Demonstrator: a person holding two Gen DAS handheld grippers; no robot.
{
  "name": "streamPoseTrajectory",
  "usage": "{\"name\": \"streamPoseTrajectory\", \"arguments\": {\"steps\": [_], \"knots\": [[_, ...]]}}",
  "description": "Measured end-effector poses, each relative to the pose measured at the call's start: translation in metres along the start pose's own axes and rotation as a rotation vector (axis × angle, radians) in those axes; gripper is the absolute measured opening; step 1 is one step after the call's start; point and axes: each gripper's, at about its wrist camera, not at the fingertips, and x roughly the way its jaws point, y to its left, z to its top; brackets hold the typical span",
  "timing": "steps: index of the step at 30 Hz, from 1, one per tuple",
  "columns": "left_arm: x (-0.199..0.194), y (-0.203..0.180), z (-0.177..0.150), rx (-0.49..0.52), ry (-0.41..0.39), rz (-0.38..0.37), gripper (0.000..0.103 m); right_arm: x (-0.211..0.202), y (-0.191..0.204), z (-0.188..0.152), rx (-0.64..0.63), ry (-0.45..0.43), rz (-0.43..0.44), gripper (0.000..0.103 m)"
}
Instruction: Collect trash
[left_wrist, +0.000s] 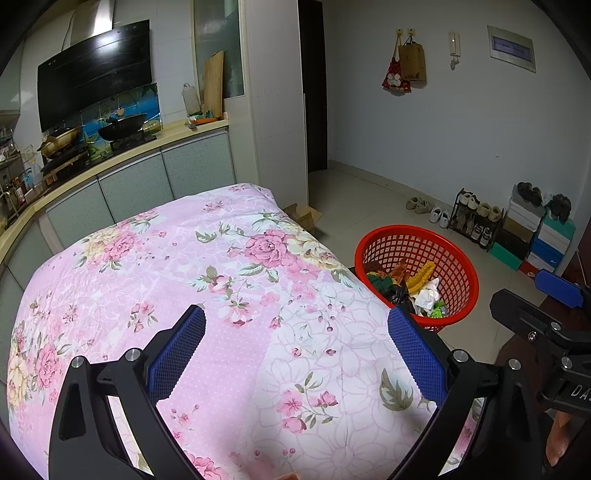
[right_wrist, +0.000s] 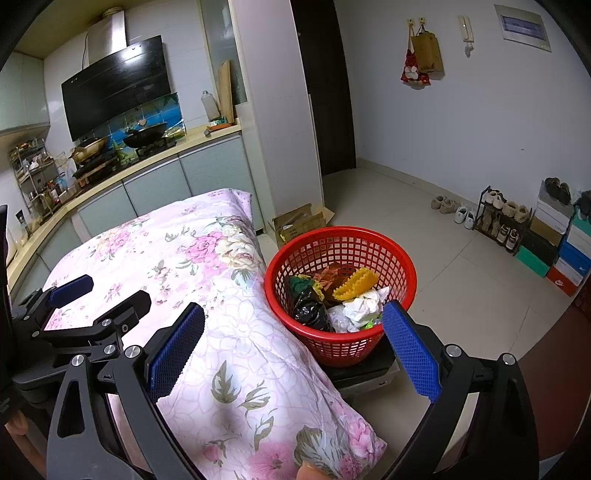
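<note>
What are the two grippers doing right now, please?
Left gripper: open, holding nothing, over the floral cloth.
Right gripper: open, holding nothing, near the red basket.

floral quilt over table | wok on stove | shoe rack by wall | cardboard box on floor

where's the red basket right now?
The red basket sits right of the floral quilt, on a dark stand; in the right wrist view it's centre frame, in the left wrist view at the right, with trash inside.
</note>
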Motion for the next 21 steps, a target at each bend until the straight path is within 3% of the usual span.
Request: {"name": "streamPoseTrajectory", "arguments": {"steps": [21], "knots": [[-0.0003,-0.0006,-0.0014,0.003,0.001,0.001,0.096,-0.0004,-0.0008,-0.0001,0.003,-0.001,0.000,0.094]]}}
